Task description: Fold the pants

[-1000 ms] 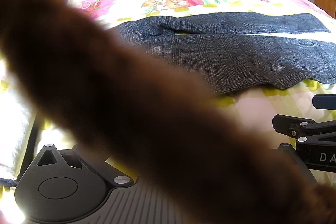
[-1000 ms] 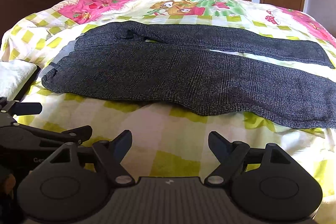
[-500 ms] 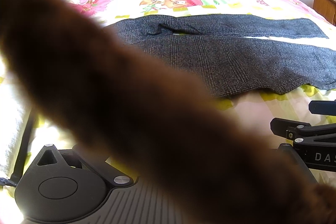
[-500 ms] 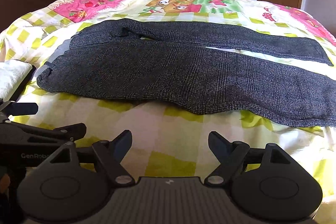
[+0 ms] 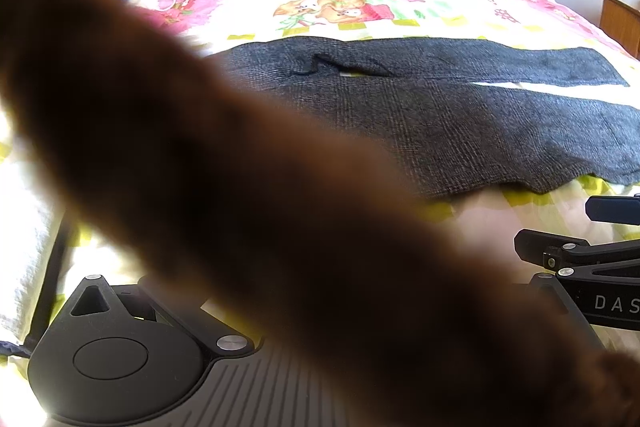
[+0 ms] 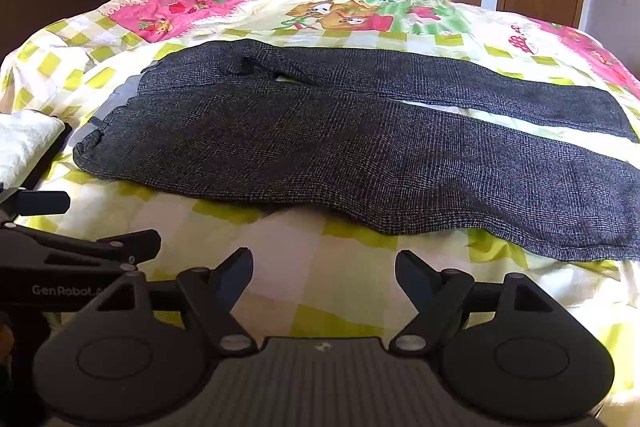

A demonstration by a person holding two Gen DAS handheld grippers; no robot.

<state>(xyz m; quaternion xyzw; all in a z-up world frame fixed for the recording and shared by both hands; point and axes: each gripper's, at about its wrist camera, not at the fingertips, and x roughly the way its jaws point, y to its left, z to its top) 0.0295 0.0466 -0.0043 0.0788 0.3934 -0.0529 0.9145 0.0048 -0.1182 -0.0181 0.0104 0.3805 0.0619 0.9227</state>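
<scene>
Right wrist view: the pants (image 6: 352, 143) are laid flat across the bed (image 6: 280, 259), waist to the left, both legs spread apart toward the right, no fold made yet. The right claw (image 6: 324, 279) is held wide open w/ nothing between its fingers, short of the near edge of the cloth. The left claw (image 6: 100, 227) is seen at the left side; its state cannot be told, as the left wrist view is mostly blocked by a blurred brown shape (image 5: 260, 207). Step judged: approach before 1st fold. Next, prob. the near leg's edge needs to be pinched and carried over the far leg.
</scene>
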